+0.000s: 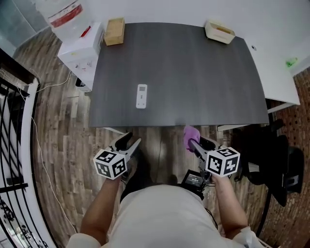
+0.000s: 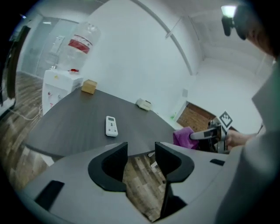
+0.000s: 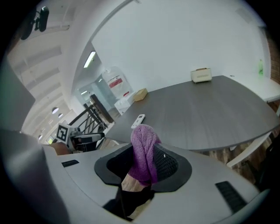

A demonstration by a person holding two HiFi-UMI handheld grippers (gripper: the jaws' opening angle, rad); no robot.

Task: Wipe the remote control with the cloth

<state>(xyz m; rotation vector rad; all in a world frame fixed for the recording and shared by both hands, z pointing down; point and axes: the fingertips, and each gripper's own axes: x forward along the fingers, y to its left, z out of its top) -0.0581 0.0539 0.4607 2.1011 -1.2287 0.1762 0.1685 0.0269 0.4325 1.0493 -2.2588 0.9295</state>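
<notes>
Tabletop (image 1: 193,72) dark matte grey, plank floor (image 1: 63,145) below; our left tongs (image 2: 141,149) gape empty, right tongs (image 3: 146,162) pinch knitted purple cloth (image 3: 143,143).

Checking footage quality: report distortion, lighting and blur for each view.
Head view: even light, mild barrel bend, remote sharp. Left gripper view: heavy fisheye, dark corners, ceiling lamp glaring top right. Right gripper view: same fisheye and vignette, knit of the cloth readable.
</notes>
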